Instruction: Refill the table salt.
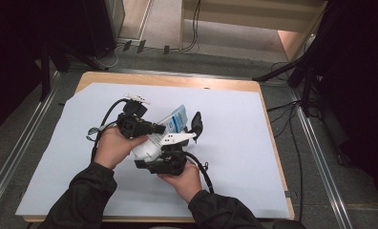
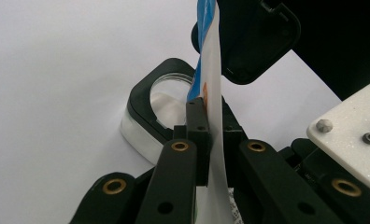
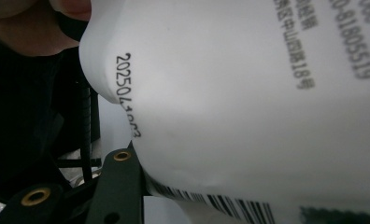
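Note:
A white pouch with a blue printed top is held up above the table between both grippers. My left gripper comes in from the left. In the left gripper view it is shut on the pouch's thin flat edge. My right gripper reaches up from below, its jaws on either side of the pouch's body. One of its black fingers presses the pouch from the far side. In the right gripper view the pouch, with a printed date and a barcode, lies tight against one finger.
A pale sheet covers the wooden table. Cables and dark stand legs lie on the floor around the table. A hand sits close behind the pouch in the right gripper view.

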Motion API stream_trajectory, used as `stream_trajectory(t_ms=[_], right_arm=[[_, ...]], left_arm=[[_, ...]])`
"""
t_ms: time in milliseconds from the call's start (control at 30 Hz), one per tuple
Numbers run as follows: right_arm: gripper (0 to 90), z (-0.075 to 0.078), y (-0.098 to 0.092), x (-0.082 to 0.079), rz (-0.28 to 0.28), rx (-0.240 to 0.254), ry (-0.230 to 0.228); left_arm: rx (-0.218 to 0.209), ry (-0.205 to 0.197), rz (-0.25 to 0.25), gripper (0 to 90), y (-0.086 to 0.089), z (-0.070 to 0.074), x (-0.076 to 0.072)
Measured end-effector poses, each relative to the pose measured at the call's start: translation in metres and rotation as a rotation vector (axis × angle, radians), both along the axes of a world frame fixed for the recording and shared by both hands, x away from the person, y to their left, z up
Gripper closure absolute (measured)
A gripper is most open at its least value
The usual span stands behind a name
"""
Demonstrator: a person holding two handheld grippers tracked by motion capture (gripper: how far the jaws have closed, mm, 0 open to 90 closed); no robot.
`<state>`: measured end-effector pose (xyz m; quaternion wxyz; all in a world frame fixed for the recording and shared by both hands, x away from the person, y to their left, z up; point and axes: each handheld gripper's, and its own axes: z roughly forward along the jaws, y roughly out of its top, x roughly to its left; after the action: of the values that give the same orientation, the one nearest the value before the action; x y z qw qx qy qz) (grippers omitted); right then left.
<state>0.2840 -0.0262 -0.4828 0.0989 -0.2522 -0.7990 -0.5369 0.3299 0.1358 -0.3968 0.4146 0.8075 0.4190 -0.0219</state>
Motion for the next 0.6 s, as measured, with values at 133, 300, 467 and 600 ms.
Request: stream_trajectory(t_ms=[133, 300, 467, 600], right_arm=[[58.4, 0.0006, -0.0001, -0.0002, 0.000, 0.008, 0.009], [58.4, 0.0009, -0.0004, 0.0001, 0.000, 0.013, 0.013], [58.4, 0.0011, -0.0006, 0.0002, -0.001, 0.015, 0.013], [58.4, 0.0011, -0.0007, 0.0002, -0.001, 0.015, 0.012]], left_arm=[[-0.010, 0.007, -0.006, 87.7, 0.0009, 0.0003, 0.0003], [-0.012, 0.005, -0.008, 86.3, 0.0009, 0.0002, 0.0002], [-0.012, 0.002, -0.008, 85.4, 0.0009, 0.0004, 0.0000], [-0.008, 0.000, -0.008, 85.3, 0.0007, 0.0005, -0.0001]])
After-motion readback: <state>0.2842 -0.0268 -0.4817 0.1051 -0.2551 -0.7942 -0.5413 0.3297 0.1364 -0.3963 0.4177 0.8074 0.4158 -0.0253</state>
